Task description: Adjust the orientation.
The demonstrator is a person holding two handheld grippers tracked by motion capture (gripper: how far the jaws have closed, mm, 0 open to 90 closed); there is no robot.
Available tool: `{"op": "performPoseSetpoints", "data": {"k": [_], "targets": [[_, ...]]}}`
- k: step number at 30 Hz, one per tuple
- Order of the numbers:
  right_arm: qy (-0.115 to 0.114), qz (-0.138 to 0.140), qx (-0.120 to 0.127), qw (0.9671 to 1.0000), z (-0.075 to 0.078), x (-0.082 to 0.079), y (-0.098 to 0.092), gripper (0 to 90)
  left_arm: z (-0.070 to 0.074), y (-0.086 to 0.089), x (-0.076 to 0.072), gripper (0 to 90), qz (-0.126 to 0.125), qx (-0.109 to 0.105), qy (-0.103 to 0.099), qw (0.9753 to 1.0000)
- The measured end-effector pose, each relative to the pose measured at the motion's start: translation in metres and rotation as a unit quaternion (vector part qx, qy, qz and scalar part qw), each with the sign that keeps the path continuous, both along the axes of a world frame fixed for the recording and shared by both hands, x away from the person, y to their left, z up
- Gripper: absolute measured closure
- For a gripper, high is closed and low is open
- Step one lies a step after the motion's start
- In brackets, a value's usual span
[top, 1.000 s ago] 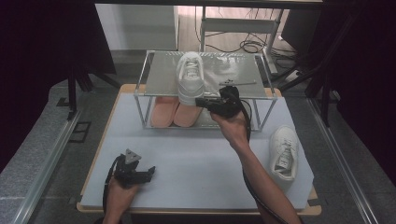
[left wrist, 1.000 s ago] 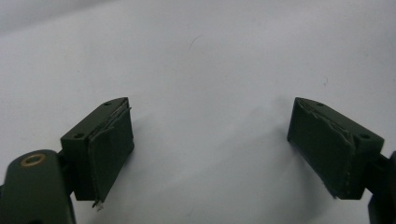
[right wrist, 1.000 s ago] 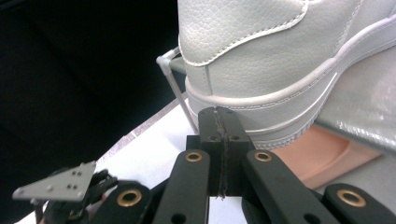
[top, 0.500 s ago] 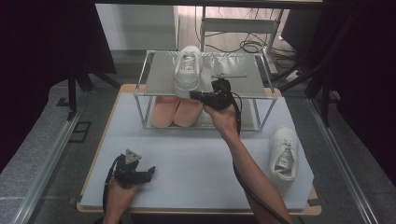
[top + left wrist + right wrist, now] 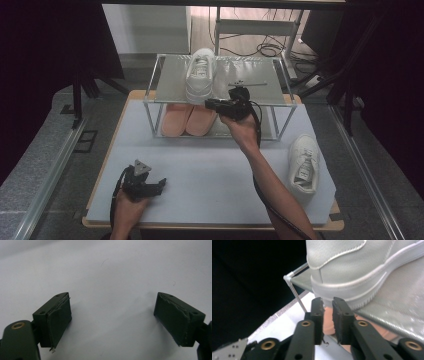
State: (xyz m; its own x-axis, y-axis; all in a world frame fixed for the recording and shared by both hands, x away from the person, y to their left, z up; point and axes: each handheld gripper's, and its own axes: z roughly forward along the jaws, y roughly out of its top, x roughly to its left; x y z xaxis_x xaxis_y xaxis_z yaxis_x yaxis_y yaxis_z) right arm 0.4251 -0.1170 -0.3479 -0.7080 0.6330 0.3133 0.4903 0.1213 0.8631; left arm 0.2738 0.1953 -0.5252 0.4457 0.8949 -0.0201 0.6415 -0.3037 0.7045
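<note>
Nudging the white sneaker (image 5: 200, 75) on the rack's (image 5: 272, 86) top shelf, your right tool (image 5: 210, 104) sits at its heel with jaws nearly together, holding nothing. It looks light, with a soft upper and firm sole; grip the heel collar. Your left tool (image 5: 159, 184), well in front of the rack, gapes wide.

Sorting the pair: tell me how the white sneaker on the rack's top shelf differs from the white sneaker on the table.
The white sneaker on the metal rack's top shelf sits raised, beside the right gripper; the white sneaker on the table lies low at the right, apart from both grippers. Both are white, laced, toes pointing toward the person.
</note>
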Motion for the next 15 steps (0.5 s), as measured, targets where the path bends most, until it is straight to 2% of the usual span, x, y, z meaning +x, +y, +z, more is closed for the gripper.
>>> {"op": "performPoseSetpoints", "data": {"k": [5, 7, 10, 15], "targets": [[-0.011, 0.007, -0.02, 0.9997, -0.002, -0.013, -0.008, 63.8, 0.0, 0.0, 0.0, 14.5, 0.0, 0.0, 0.0, 1.0], [-0.018, 0.011, -0.036, 0.9991, -0.005, -0.019, -0.011, 58.9, 0.0, 0.0, 0.0, 14.5, 0.0, 0.0, 0.0, 1.0], [-0.022, 0.016, -0.063, 0.9976, -0.015, -0.025, -0.013, 51.7, 0.0, 0.0, 0.0, 14.5, 0.0, 0.001, 0.0, 1.0], [-0.017, 0.031, -0.091, 0.9952, -0.034, -0.033, -0.017, 43.7, 0.0, 0.0, 0.0, 14.5, -0.001, 0.002, 0.001, 1.0]]}}
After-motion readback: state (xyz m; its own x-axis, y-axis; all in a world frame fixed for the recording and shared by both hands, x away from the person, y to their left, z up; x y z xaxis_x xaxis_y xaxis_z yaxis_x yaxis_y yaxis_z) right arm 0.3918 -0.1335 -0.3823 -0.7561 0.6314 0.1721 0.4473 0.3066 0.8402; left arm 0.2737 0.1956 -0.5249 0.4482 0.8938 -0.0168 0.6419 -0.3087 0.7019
